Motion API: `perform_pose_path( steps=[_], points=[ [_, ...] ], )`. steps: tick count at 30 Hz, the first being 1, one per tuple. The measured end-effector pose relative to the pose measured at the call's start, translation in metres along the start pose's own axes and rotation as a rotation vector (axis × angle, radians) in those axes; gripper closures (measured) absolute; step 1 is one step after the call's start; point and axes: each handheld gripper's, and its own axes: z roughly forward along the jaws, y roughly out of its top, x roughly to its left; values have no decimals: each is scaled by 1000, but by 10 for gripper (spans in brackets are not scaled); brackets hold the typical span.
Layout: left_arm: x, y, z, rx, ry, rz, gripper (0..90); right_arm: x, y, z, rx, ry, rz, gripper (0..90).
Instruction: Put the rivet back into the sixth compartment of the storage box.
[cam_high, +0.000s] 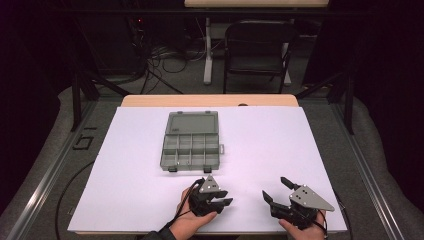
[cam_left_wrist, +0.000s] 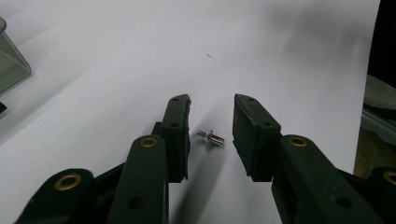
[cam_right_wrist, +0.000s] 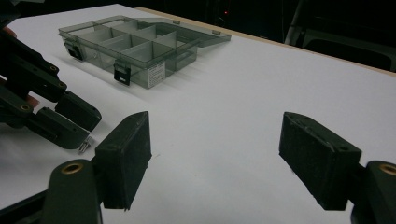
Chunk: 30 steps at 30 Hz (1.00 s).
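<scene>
A small silver screw (cam_left_wrist: 210, 137) lies on the white sheet between the jaws of my left gripper (cam_left_wrist: 212, 100), which is open and touches it on neither side. In the high view the left gripper (cam_high: 226, 198) sits near the table's front edge, held by a hand. My right gripper (cam_high: 274, 187) rests to its right, open wide with nothing between its jaws (cam_right_wrist: 217, 121). In the right gripper view the left gripper (cam_right_wrist: 70, 116) shows at the left with the screw (cam_right_wrist: 84, 145) by its tips. A grey clear compartment box (cam_high: 192, 142) stands open at mid-table.
The box (cam_right_wrist: 140, 44) has its lid folded back and several compartments that look empty; one of its corners (cam_left_wrist: 9, 60) shows at the left. The white sheet (cam_high: 280, 135) covers the table. A black chair (cam_high: 257, 50) and cables stand beyond the far edge.
</scene>
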Motion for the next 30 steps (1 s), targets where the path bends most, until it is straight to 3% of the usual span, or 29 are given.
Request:
perform_pose_path(
  steps=[10, 20, 30],
  points=[
    [0, -1, 6, 19, -4, 5, 677, 0, 0, 0, 4, -2, 4, 248],
    [0, -3, 5, 20, 16, 15, 801, 1, 0, 1, 3, 1, 4, 248],
    [-1, -3, 5, 19, 12, 11, 820, 0, -1, 1, 7, -3, 4, 248]
  ],
)
